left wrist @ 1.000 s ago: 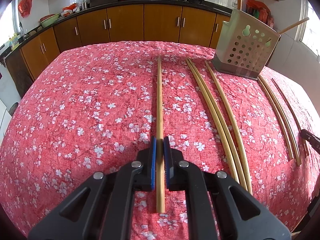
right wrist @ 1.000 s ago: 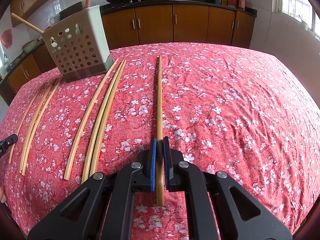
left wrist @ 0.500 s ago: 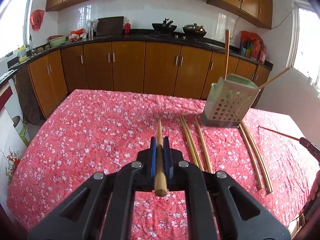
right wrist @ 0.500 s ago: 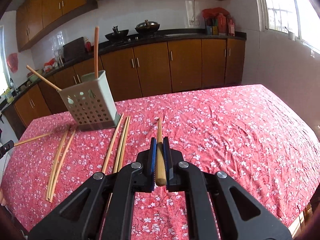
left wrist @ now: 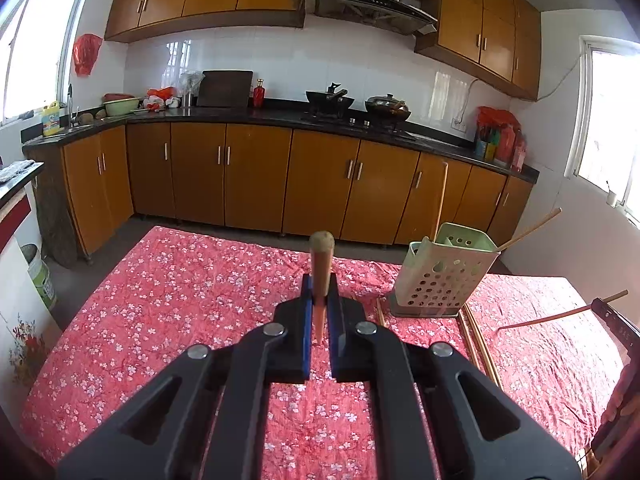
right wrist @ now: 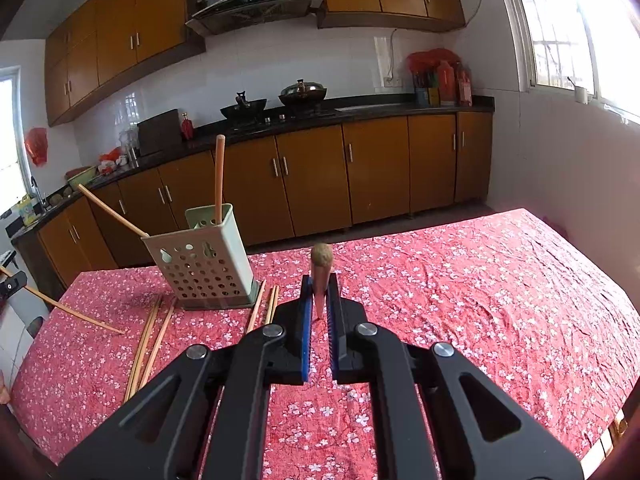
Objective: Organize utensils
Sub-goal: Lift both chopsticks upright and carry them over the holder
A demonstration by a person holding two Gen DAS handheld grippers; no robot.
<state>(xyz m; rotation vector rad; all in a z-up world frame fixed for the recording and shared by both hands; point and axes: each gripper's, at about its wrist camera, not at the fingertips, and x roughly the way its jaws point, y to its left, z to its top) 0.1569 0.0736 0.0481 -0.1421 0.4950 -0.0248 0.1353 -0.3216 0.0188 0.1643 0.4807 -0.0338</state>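
My left gripper is shut on a wooden chopstick, raised off the table with its butt end toward the camera. My right gripper is shut on another chopstick, held the same way. The pale green perforated holder stands on the red floral cloth, to the right in the left wrist view and to the left in the right wrist view. It holds two chopsticks. Several more chopsticks lie flat beside the holder.
The table cloth covers the whole table. Brown kitchen cabinets and a counter with pans stand behind the far edge. The other gripper with its chopstick shows at the right edge of the left wrist view.
Both grippers have lifted their chopsticks off the cloth and tilted them up, so the sticks now point toward the cameras. The table looks farther below.
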